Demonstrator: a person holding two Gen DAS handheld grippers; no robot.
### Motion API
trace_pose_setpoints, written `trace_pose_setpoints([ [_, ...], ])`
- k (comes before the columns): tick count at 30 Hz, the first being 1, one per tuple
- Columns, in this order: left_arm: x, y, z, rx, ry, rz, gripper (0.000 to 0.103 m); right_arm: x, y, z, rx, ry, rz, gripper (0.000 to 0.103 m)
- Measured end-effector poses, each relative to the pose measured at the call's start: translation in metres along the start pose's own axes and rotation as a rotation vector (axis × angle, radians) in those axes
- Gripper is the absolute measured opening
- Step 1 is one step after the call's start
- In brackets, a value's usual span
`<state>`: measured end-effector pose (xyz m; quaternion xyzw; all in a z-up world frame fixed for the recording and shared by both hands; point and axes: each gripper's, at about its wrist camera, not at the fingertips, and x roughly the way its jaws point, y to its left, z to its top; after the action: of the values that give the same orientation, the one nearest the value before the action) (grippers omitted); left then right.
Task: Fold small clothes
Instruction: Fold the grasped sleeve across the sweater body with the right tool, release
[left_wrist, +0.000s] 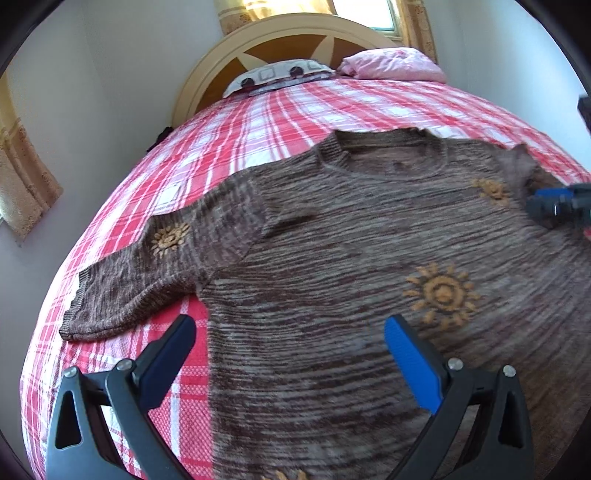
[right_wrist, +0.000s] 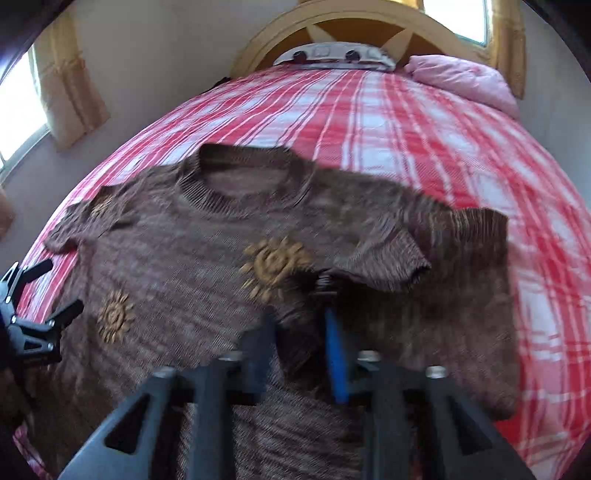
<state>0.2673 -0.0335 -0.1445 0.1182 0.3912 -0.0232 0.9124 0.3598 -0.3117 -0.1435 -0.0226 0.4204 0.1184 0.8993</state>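
Brown knit sweater (left_wrist: 332, 240) lay flat on plaid bed (left_wrist: 258, 122), collar far toward headboard, hem near; long axis ran near-to-far.
Soft, limp, light knit, likely grippy; best pinched at cuff or hem edge. Right sleeve (right_wrist: 388, 258) lay folded across body. Left gripper (left_wrist: 290, 338) spread wide, empty; right gripper (right_wrist: 299, 332) parted, nothing pinched.

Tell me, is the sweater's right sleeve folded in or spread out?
Folded in: the right sleeve lies across the brown sweater body, its cuff near the sun motif.
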Motion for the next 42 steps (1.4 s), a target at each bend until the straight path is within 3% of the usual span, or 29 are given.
trace_pose_setpoints([
  [1,-0.005,-0.003,0.002,0.009,-0.005,-0.020,0.103,-0.004,0.000,-0.006,-0.003,-0.007,0.034,0.065],
  [3,-0.013,-0.010,0.007,0.029,-0.021,-0.052,0.103,-0.022,-0.004,-0.020,-0.009,-0.037,0.088,0.066],
  [5,-0.020,-0.020,0.016,0.052,-0.034,-0.095,0.103,-0.039,-0.011,-0.029,0.000,-0.076,0.069,0.066],
  [11,-0.033,-0.076,0.048,0.160,-0.083,-0.196,0.099,-0.088,-0.075,-0.063,0.186,-0.247,-0.009,0.066],
  [14,-0.026,-0.106,0.061,0.182,-0.056,-0.244,0.092,-0.094,-0.102,-0.081,0.299,-0.280,-0.023,0.066],
  [19,0.004,-0.140,0.079,0.154,0.033,-0.321,0.078,-0.102,-0.120,-0.099,0.408,-0.350,0.004,0.069],
  [27,0.030,-0.165,0.103,0.025,0.103,-0.410,0.076,-0.099,-0.130,-0.105,0.454,-0.343,-0.021,0.070],
  [31,0.050,-0.179,0.102,-0.014,0.165,-0.460,0.061,-0.096,-0.129,-0.105,0.448,-0.328,-0.038,0.070],
  [33,0.052,-0.180,0.101,-0.031,0.146,-0.458,0.060,-0.094,-0.127,-0.104,0.440,-0.321,-0.042,0.070],
  [34,0.051,-0.179,0.103,-0.032,0.129,-0.460,0.048,-0.093,-0.127,-0.103,0.437,-0.319,-0.042,0.070],
  [35,0.049,-0.177,0.105,-0.025,0.108,-0.464,0.005,-0.092,-0.127,-0.103,0.436,-0.316,-0.040,0.070],
  [36,0.048,-0.173,0.108,-0.026,0.111,-0.495,0.010,-0.091,-0.127,-0.103,0.437,-0.311,-0.038,0.070],
  [42,0.024,-0.140,0.121,-0.065,0.011,-0.522,0.007,-0.086,-0.131,-0.103,0.450,-0.292,-0.033,0.070],
])
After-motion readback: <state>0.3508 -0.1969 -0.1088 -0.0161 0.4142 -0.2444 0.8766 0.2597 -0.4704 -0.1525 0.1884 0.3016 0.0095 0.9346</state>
